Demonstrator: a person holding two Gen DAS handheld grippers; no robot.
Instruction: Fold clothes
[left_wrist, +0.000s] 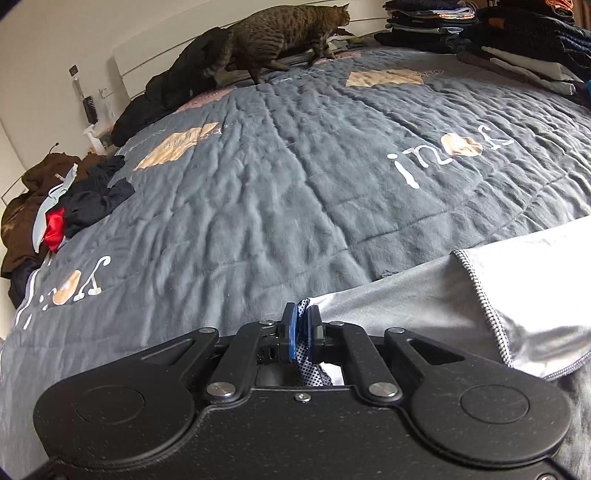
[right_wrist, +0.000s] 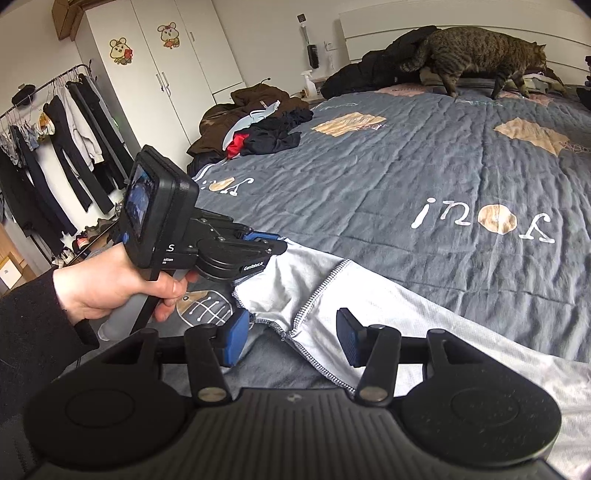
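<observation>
Left gripper (left_wrist: 302, 325) clamps a corner of the light grey garment (left_wrist: 524, 291) on the quilt (left_wrist: 280, 192); right gripper (right_wrist: 291, 338) hovers apart over its zigzag-stitched seam (right_wrist: 314, 295).

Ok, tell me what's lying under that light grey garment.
Under the light grey garment lies the grey quilted bedspread, showing all round it, with a fish-like print at its left edge. Anything else beneath the cloth is covered.

White walls enclose the room. A white wardrobe (right_wrist: 162, 62) stands beside a clothes rack (right_wrist: 55, 122); a white headboard (right_wrist: 461, 18) backs the bed (right_wrist: 406, 177).
</observation>
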